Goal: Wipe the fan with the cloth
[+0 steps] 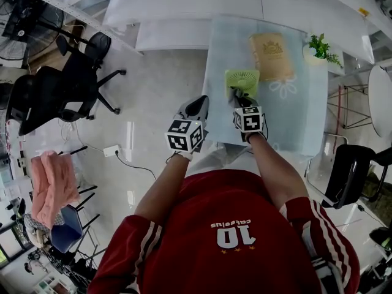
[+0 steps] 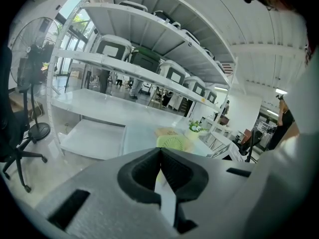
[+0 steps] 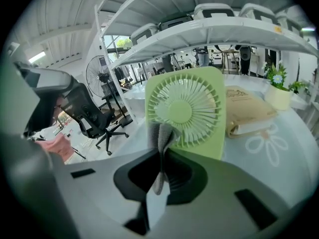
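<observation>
Right gripper: jaws closed on a grey cloth. A folded tuft of it stands up from between the tips, and a paler strip hangs down behind them.

Directly beyond the tips is the green fan, upright, with its grille facing the gripper. The cloth tuft overlaps the lower left of the grille. Contact between the two is not resolvable.

In the head view the right gripper sits at the near edge of the fan, with the cloth showing dark between them.

Left gripper: jaws shut together, tip to tip, nothing held between them. The fan shows past the tips, well apart from them.

In the head view the left gripper is beside the table's near left edge and to the left of the fan, not touching it.

Surroundings:
- The fan stands on the pale blue table.
- A tan book lies just behind the fan and to its right.
- A small potted plant stands at the far right corner.
- Black office chairs are on the floor to the left.
- A pink cloth is draped lower left.
- White shelving stands behind the table.
</observation>
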`<state>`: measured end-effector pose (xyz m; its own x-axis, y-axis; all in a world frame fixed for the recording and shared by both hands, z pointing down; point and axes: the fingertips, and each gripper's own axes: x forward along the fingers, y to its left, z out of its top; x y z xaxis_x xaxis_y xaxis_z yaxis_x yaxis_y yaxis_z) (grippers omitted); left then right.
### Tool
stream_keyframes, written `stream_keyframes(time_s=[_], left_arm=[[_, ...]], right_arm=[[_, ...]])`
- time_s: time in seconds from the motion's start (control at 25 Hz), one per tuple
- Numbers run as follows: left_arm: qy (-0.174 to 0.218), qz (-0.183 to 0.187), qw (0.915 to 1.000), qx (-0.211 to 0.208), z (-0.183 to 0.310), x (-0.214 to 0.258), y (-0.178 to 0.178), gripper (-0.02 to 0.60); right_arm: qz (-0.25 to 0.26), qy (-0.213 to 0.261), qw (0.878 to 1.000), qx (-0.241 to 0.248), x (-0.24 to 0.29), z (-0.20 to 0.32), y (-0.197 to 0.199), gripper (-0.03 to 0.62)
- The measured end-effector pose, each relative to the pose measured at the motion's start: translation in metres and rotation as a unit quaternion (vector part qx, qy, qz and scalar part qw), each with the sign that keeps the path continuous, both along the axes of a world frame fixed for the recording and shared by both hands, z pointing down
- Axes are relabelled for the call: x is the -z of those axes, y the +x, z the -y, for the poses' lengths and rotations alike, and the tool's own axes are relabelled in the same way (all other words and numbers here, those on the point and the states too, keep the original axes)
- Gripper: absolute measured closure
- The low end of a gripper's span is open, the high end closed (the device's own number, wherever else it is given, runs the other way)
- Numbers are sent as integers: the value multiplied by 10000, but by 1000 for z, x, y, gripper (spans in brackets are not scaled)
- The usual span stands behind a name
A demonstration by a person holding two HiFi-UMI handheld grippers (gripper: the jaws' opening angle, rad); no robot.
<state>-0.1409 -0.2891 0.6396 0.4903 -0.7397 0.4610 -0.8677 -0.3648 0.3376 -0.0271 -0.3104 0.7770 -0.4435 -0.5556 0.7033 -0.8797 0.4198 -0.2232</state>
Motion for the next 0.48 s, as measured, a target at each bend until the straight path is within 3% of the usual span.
stream_keyframes(time_s=[0.48], left_arm=[[7, -22, 10000, -83, 7, 1, 20, 577]], right_arm=[[-48, -48, 9998, -170, -3, 4, 27, 571]])
